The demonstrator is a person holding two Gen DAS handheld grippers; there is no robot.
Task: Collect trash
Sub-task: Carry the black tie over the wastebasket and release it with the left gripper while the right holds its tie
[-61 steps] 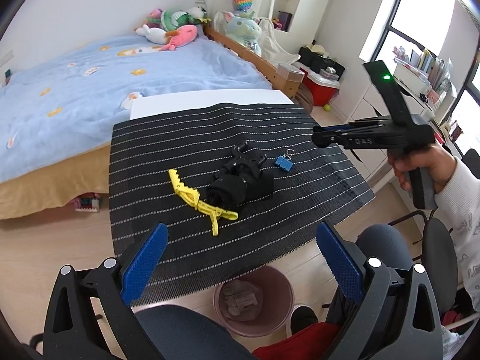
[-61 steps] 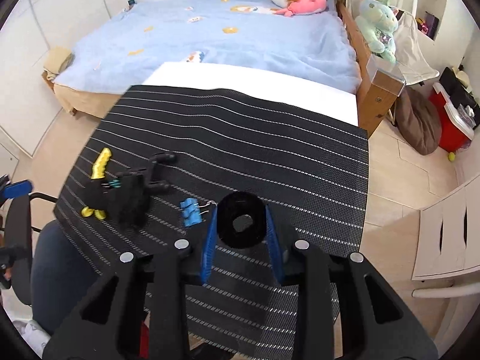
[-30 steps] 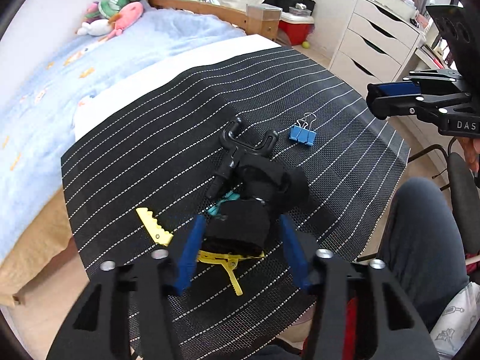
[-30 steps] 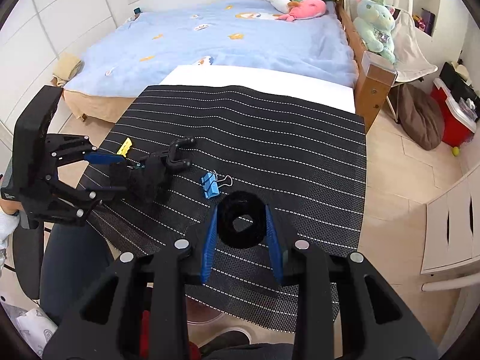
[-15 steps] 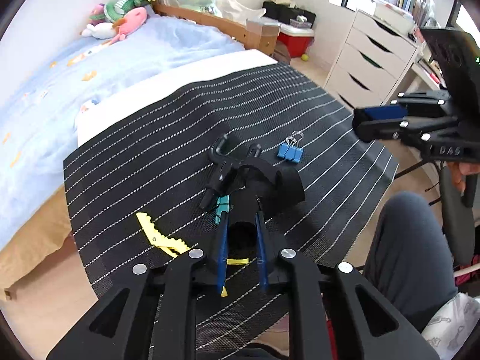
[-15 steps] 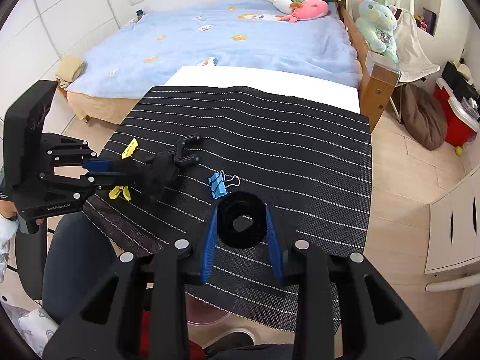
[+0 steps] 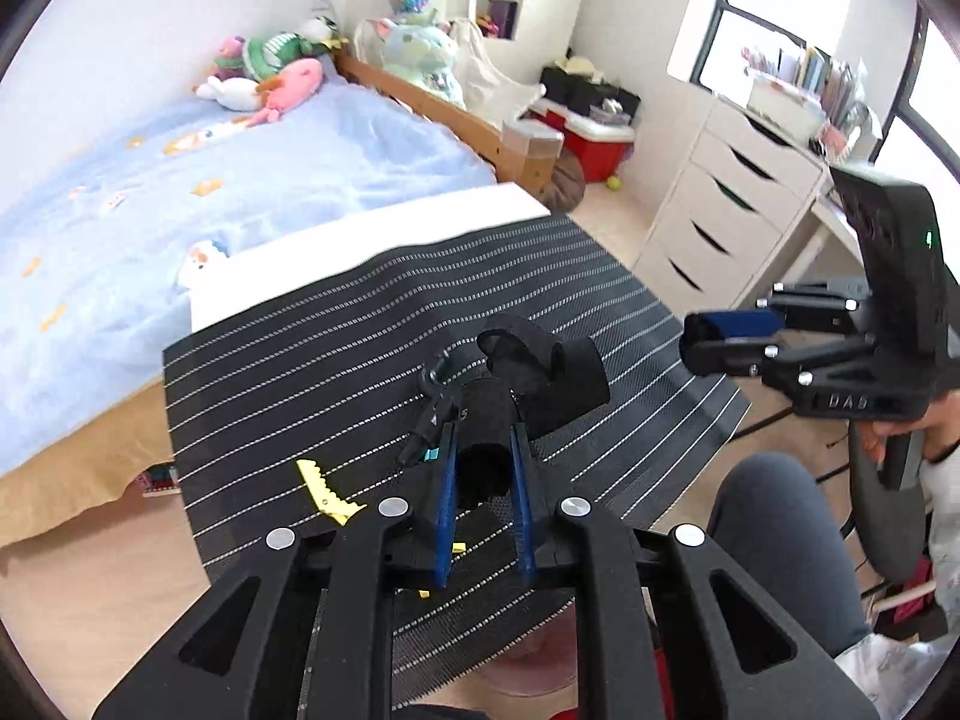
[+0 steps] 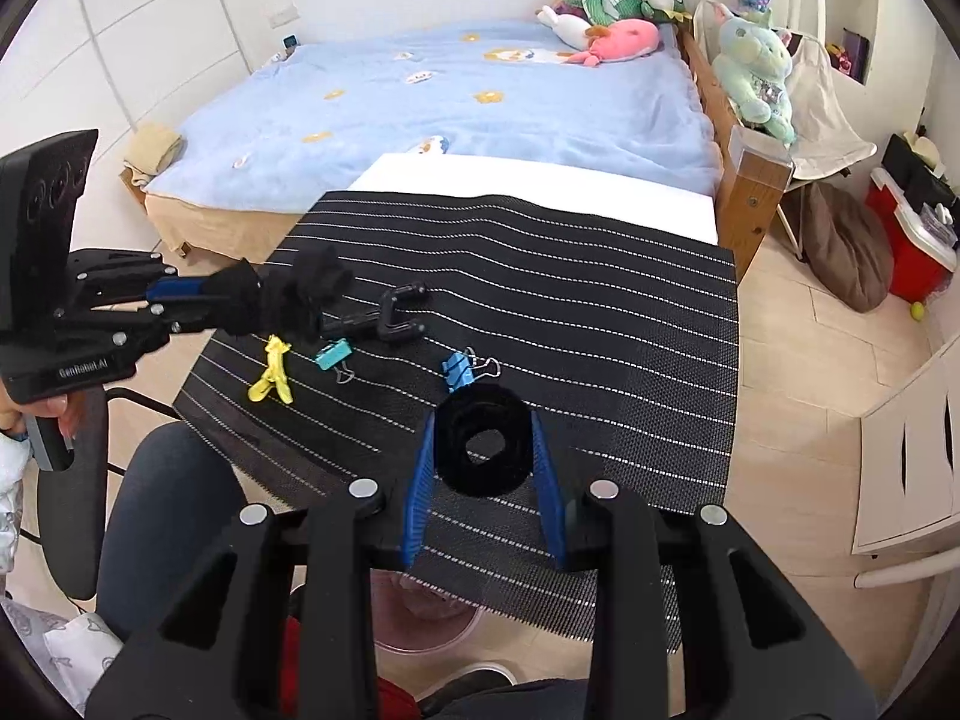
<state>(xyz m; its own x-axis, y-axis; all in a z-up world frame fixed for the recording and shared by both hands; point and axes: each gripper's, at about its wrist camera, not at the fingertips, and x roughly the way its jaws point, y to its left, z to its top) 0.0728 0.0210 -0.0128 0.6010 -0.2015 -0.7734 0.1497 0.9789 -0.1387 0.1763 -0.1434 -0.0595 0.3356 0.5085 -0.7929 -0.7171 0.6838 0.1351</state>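
While both hands sit over the striped mat [image 8: 600, 312], each claw is already loaded. The left gripper [image 7: 483, 480] has its pads pinched on a black strap [image 7: 540, 372], which hangs clear of the mat, its long axis running straight on from the fingers. The right gripper [image 8: 483, 480] is clamped on a black roll [image 8: 483, 441], hole facing the camera, held just above the mat's near edge. A pink bin [image 8: 432, 624] shows below that edge, nearly under the right claw and down and back from the left; I judge the drop turns on that, with the right hand the nearer. Against a second ago, the left jaws have gone from half apart around the strap to shut on it, and the strap has come up off the mat. A teal clip [image 8: 333, 354], a blue clip [image 8: 459, 369], a yellow clip [image 8: 273, 375] and a black hook [image 8: 393, 315] remain lying there. The right claw's grip is unchanged.
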